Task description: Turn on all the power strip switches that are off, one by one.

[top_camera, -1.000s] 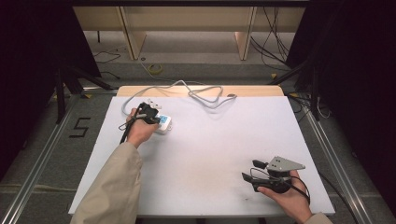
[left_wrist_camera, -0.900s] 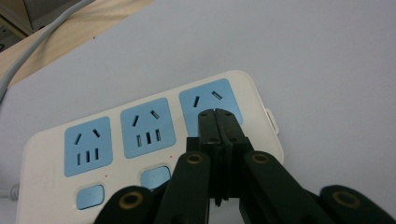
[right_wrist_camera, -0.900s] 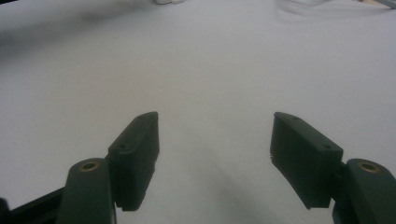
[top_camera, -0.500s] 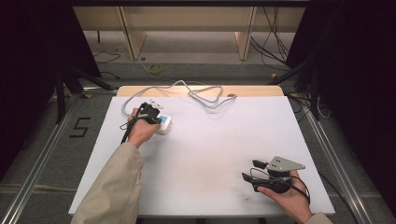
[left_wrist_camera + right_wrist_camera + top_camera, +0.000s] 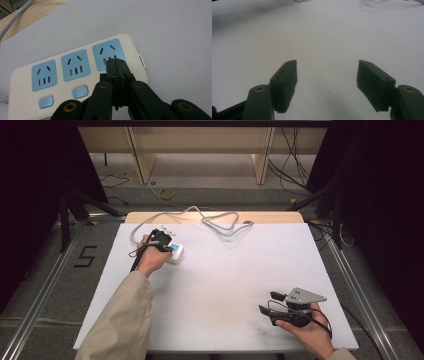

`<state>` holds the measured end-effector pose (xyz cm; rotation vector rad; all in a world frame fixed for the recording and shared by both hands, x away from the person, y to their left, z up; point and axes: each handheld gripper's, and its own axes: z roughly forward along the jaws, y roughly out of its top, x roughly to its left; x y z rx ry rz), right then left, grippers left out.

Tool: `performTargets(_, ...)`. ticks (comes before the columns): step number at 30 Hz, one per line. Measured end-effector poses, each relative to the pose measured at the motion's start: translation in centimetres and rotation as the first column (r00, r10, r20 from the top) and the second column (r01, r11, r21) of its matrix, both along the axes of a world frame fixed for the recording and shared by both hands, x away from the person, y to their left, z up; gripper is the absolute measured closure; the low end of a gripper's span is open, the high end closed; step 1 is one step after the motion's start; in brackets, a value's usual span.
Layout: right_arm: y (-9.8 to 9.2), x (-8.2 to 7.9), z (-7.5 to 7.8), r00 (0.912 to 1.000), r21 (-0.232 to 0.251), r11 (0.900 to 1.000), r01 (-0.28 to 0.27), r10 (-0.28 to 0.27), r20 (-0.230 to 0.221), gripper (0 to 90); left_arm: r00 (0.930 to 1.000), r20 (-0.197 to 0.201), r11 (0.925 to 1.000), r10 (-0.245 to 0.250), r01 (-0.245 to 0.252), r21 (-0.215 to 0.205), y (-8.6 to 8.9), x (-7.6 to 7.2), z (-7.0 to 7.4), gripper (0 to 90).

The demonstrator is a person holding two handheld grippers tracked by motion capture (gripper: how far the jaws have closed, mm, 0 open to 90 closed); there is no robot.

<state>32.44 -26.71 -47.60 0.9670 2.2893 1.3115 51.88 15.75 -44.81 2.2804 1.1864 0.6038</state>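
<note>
Black jaws pressed flat together, with nothing between them, the left gripper (image 5: 115, 65) hovers at the near edge of a cream power strip (image 5: 75, 75), its tip over the rightmost of three blue sockets (image 5: 109, 54), in the centre of the left gripper view. Whether the tip touches the strip cannot be told. Two blue switches (image 5: 80, 92) sit in the lower left of that frame, each with a small red light beside it; the jaws hide the place under the third socket where a further switch would lie. In the high view the same left gripper (image 5: 159, 240) and the strip (image 5: 176, 252) lie in the upper left of the white table (image 5: 225, 285), and the strip's grey cord (image 5: 210, 217) loops along the far edge, across the upper middle of the frame.

Low in the right of the high view, the right gripper (image 5: 272, 304) rests in the person's hand, well apart from the strip, its jaws spread wide over bare tabletop in its own view (image 5: 327, 85).

The step in hand looks to be pressing a switch with the clenched tip. The next move probably calls for a short, straight push downward, firm enough to click yet without sliding the light strip across the smooth table.
</note>
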Motion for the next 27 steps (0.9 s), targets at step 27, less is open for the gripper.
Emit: performTargets(27,0.02,-0.01,0.02,1.0,0.001,1.0,-0.002,0.002,0.001,33.5,0.9993,-0.037,0.9997,-0.004,0.005,0.025,-0.12,0.5,-0.03,90.0)
